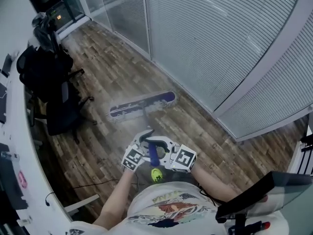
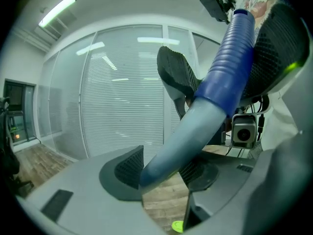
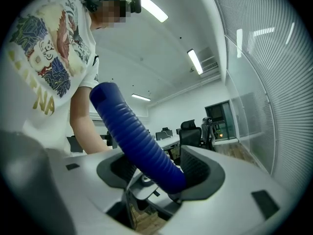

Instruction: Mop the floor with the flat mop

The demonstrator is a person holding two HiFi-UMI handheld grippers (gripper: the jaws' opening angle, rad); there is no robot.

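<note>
On the wood-plank floor, close to the glass partition with its fine horizontal blinds, the flat mop lies pad-down. Its mop head is a long, narrow bar, dark on top with pale edging, and its outline is smeared. The mop handle is a smooth, pale grey-blue tube. Higher up it carries a ribbed sleeve of bright blue plastic.

The left claw is clamped on the smooth tube, with the dark cross-hatched pads pressing on both sides. The right claw grips the ribbed sleeve at a fairly wide spread. The sleeve sits hard against one mesh-textured pad and hides most of the other.

In the head view both claws crowd together over the handle, so little of the shaft shows between them and the head. A small yellow-green tip shows below the sleeve, but its shape is unclear. Black office chairs stand by the curved white desk, which the frame edge cuts off.
</note>
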